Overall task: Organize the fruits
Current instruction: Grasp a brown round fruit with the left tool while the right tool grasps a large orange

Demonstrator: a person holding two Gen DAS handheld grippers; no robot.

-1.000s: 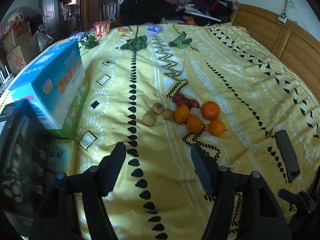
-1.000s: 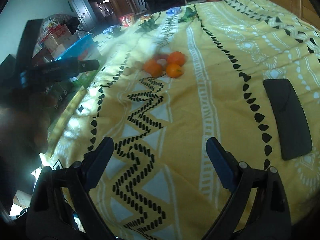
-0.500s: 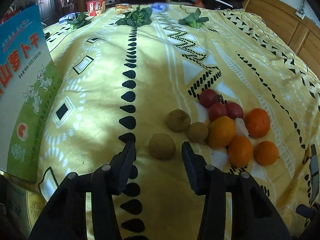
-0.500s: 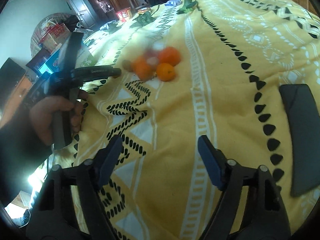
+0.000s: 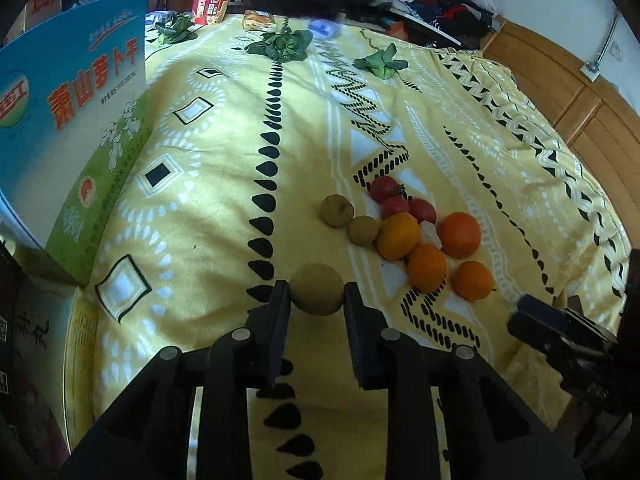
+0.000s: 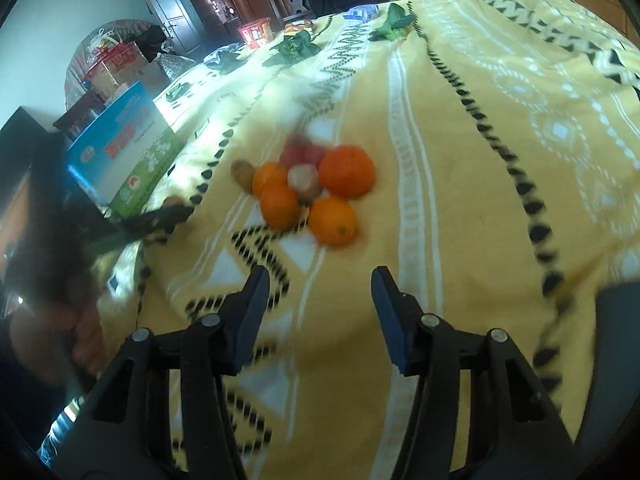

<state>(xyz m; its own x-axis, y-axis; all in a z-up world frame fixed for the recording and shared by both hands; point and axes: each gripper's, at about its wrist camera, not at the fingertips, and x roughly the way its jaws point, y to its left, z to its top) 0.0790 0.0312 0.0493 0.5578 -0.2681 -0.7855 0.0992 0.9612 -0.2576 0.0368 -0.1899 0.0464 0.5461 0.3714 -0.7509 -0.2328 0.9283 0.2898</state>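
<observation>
A pile of fruit lies on the yellow patterned bedspread (image 5: pixel 208 216): several oranges (image 5: pixel 460 234), three red tomatoes (image 5: pixel 384 189) and brown kiwis (image 5: pixel 337 210). My left gripper (image 5: pixel 316 294) is shut on one brown kiwi (image 5: pixel 317 289), its fingers pressed on both sides, just in front of the pile. My right gripper (image 6: pixel 318 280) is open and empty, just short of the oranges (image 6: pixel 332 220). The left gripper also shows in the right wrist view (image 6: pixel 168 216), at the left.
A blue and green carton (image 5: pixel 76 128) stands at the left bed edge. Leafy greens (image 5: pixel 280 44), a red noodle cup (image 5: pixel 210 8) and a packet lie at the far end. A wooden headboard (image 5: pixel 580 112) runs along the right. A pile of clothes lies behind.
My left gripper moved forward and closed on the nearest kiwi. My right gripper moved in toward the oranges and stayed open.
</observation>
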